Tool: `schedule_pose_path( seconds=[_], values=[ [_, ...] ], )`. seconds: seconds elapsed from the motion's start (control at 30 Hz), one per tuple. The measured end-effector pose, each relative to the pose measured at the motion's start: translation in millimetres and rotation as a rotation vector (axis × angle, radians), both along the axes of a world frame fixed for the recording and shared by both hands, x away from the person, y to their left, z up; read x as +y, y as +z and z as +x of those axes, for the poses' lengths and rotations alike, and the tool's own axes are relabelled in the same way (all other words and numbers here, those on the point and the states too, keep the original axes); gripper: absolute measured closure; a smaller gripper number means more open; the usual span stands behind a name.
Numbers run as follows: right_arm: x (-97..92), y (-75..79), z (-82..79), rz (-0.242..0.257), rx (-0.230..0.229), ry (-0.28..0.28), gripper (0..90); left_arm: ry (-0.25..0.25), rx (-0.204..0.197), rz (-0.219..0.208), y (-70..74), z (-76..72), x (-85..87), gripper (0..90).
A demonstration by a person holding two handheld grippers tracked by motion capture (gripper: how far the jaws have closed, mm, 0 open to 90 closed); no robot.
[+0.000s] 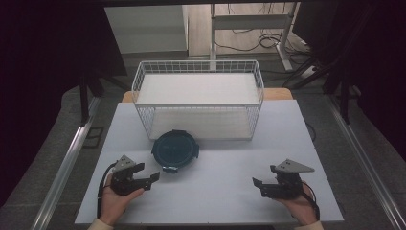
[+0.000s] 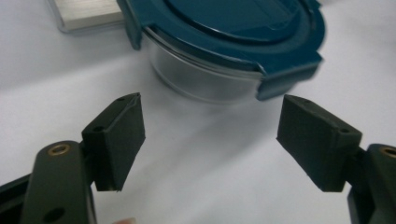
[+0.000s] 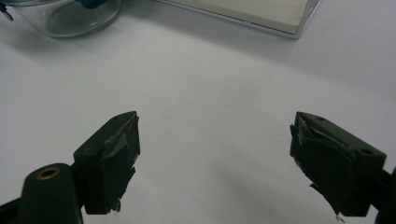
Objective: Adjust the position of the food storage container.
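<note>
Down low on the white worktop (image 1: 215, 191), at about seven o'clock, a hand holds the left tongs (image 1: 152, 179). Their two black jaws stand wide apart with nothing between them. Just past them, toward one o'clock from their tips, sits the round box (image 1: 174, 149) with a dark blue lid. It is near the tongs but not touching them. In the left gripper view the round box (image 2: 219, 51) is close in front of the jaws, a bit up and to the right, and you can see its clear glass side under the blue lid.

Behind the box, at twelve o'clock, stands a white wire basket (image 1: 198, 103), right beside it.

At about five o'clock a hand holds the right tongs (image 1: 257, 186). Their jaws are wide apart too, holding nothing. The box is well apart from them, toward ten o'clock. In the right gripper view the box (image 3: 65, 18) shows at the top left corner.
</note>
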State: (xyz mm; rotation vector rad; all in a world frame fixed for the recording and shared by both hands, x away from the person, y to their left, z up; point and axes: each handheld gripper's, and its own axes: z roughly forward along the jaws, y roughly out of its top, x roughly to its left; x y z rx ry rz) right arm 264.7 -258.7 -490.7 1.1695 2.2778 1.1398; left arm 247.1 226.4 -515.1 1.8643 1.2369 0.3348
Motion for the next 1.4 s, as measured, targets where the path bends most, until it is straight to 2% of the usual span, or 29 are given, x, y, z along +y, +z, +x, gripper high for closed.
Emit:
schedule_pose_path(
  seconds=[0.17,0.27,0.33,0.5,0.53,0.57,0.7,0.9,0.93,1.0,1.03,1.07,1.1,1.13,1.17,1.2,1.23,1.27,1.4],
  values=[
    [-4.0,-1.1,-1.1,0.007,0.008,-0.010,16.3,0.006,0.003,-0.012,2.3,-2.3,2.2,26.5],
    [-4.0,0.9,0.2,0.029,0.004,-0.016,16.3,0.021,-0.015,-0.013,4.5,-6.1,3.9,26.7],
    [-3.0,-1.1,-0.1,0.020,0.006,-0.006,16.2,0.032,-0.014,-0.018,4.5,-6.9,3.6,26.6],
    [-1.9,-4.3,-3.1,0.000,0.010,0.006,15.8,0.023,-0.028,-0.007,6.4,-8.8,2.3,26.4],
    [-2.2,-3.7,-4.5,0.033,0.027,0.008,15.6,0.025,-0.027,-0.025,7.4,-9.7,3.7,26.4],
    [-1.8,-3.1,-5.3,0.035,0.029,0.008,15.6,0.022,-0.026,-0.037,8.3,-9.8,4.6,26.4],
    [-0.6,-1.8,-5.5,0.023,0.017,-0.002,15.6,0.018,-0.031,-0.042,10.3,-9.1,7.2,26.3],
    [-2.4,-5.3,-1.4,0.022,0.032,-0.026,15.6,0.011,-0.038,-0.048,14.4,-9.0,14.0,26.1],
    [-4.1,-4.5,-1.2,0.058,0.048,-0.029,15.7,0.013,-0.046,-0.056,18.2,-9.2,15.6,26.0],
    [-4.3,-4.0,-1.4,0.069,0.052,-0.031,15.8,0.012,-0.047,-0.059,20.4,-9.2,16.1,25.9],
    [-4.1,-3.7,-1.5,0.065,0.048,-0.030,15.8,0.010,-0.048,-0.062,22.8,-9.1,16.3,25.8],
    [-3.2,-4.4,-1.6,0.055,0.051,-0.032,15.8,-0.005,-0.040,-0.085,29.5,-8.2,16.1,25.7],
    [-3.2,-4.4,-1.6,0.055,0.051,-0.032,15.8,-0.005,-0.040,-0.085,29.5,-8.2,16.1,25.6],
    [-3.2,-5.6,-1.1,0.059,0.060,-0.033,15.8,-0.018,-0.045,-0.092,38.8,-6.3,15.5,25.7],
    [-3.2,-5.7,-1.0,0.062,0.062,-0.036,15.8,-0.018,-0.045,-0.092,38.8,-6.3,15.5,25.8],
    [-3.2,-5.3,-1.0,0.064,0.062,-0.037,15.8,-0.026,-0.062,-0.077,49.1,-2.4,13.9,25.9],
    [-3.4,-4.8,-1.1,0.063,0.058,-0.037,15.9,-0.026,-0.062,-0.077,49.1,-2.4,13.9,26.0],
    [-3.4,-4.5,-1.2,0.061,0.056,-0.037,15.9,-0.029,-0.068,-0.065,58.2,3.1,11.8,26.1],
    [-4.6,-4.5,-2.1,0.053,0.061,-0.046,15.9,-0.038,-0.071,-0.047,71.4,11.6,6.2,26.3]
  ],
)
